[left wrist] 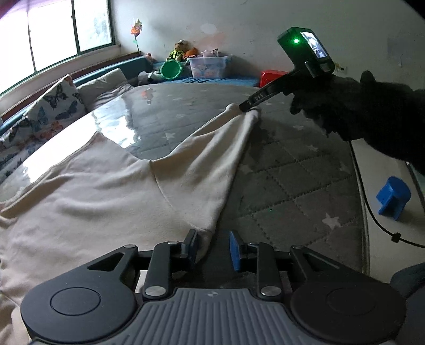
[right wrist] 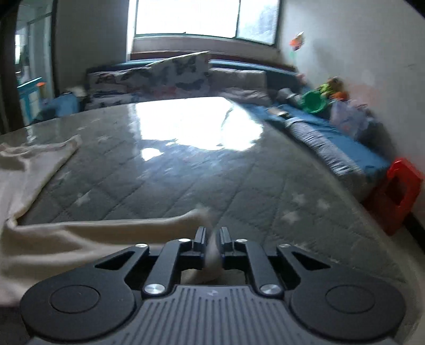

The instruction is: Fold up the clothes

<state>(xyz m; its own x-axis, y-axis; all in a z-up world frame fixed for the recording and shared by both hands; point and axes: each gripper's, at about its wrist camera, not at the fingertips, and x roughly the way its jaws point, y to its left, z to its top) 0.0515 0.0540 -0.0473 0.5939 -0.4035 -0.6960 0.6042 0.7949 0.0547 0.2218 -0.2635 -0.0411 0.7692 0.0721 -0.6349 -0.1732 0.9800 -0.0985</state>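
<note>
Bright window glares off a grey star-quilted mattress, butterfly cushions and white wall behind.

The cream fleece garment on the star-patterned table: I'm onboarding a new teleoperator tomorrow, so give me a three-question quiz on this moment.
1. True or false: the right gripper is shut on the cream fleece garment.
2. How do the jaws of the left gripper stand? A) open, cloth edge beside one blue pad B) clamped on a sleeve C) out of view
3. Fill in: on the floor right of the grey star-patterned table stands a ____ plastic stool.

Key: 1 true; 2 A; 3 blue.
</note>
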